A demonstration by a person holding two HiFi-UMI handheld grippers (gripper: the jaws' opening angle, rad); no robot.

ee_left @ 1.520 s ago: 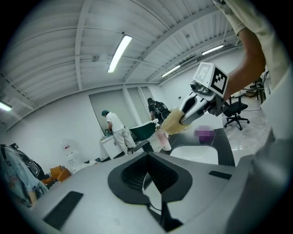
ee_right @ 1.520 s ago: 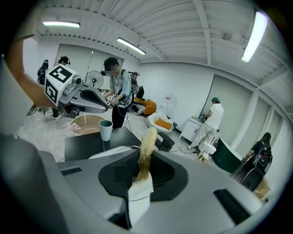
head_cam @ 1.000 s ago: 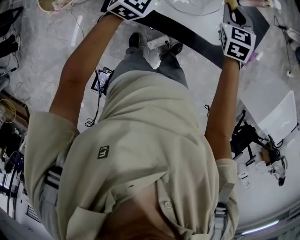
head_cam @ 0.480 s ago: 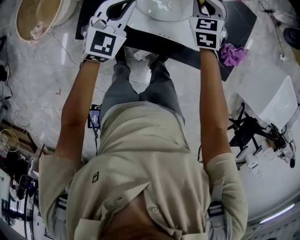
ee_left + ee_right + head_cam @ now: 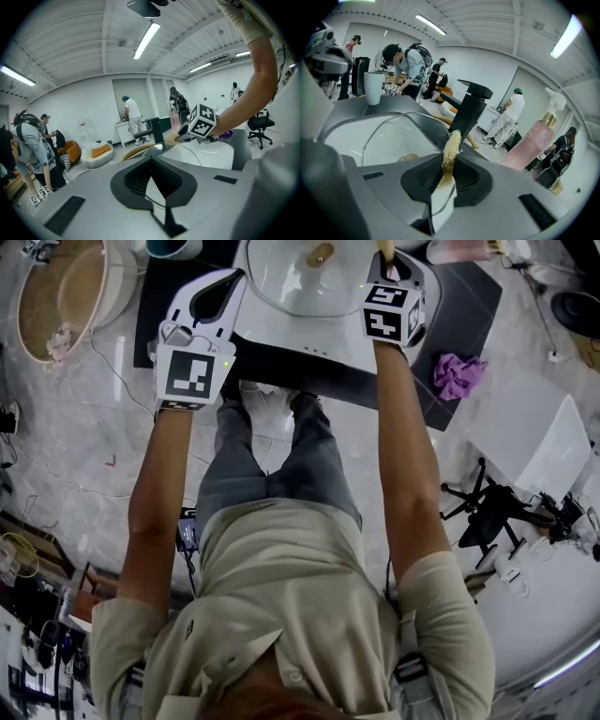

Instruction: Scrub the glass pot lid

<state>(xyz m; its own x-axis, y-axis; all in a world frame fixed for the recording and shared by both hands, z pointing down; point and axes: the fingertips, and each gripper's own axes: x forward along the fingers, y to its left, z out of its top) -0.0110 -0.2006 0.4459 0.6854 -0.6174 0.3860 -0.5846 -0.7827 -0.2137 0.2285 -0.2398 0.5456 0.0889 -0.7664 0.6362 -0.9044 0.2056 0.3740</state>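
The glass pot lid (image 5: 292, 282) with a wooden knob (image 5: 321, 254) lies in a white sink at the top of the head view. My left gripper (image 5: 225, 292) reaches its left rim; in the left gripper view the left gripper (image 5: 154, 187) is shut on the thin glass edge of the lid (image 5: 161, 213). My right gripper (image 5: 386, 263) is at the lid's right side, shut on a yellow fibrous scrubber (image 5: 450, 152) that sticks out past the jaws of the right gripper (image 5: 443, 187). The lid (image 5: 389, 136) and knob (image 5: 409, 158) show left of the scrubber.
The white sink (image 5: 281, 329) sits in a black counter (image 5: 459, 296). A purple cloth (image 5: 459, 371) lies at the right. A black faucet (image 5: 471, 110), a pink soap bottle (image 5: 532, 140) and a white cup (image 5: 373, 87) stand around the sink. Several people stand behind.
The head view has swung so the sink and lid come into sight. Both grippers now sit lower in that view, at either side of the lid.
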